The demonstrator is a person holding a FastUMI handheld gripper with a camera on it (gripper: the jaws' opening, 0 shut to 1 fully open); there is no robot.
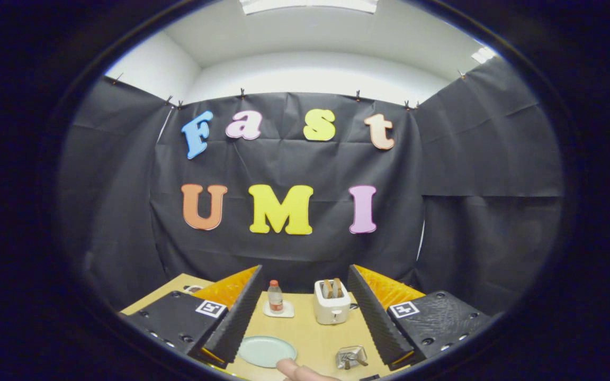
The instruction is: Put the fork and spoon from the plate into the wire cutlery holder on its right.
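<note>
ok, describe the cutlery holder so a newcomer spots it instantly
On the wooden table, look between the open gripper fingers. The wire cutlery holder sits nearest the camera, right of the pale green plate and in front of the white toaster. It alone is shiny metal.

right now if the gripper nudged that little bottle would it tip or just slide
The bottle stands upright, tall and slim, on a small coaster, so it would probably tip rather than slide. It looks like light plastic, so even a gentle bump might topple it. The gripper is open, and the bottle sits between its fingers, further out.
</note>
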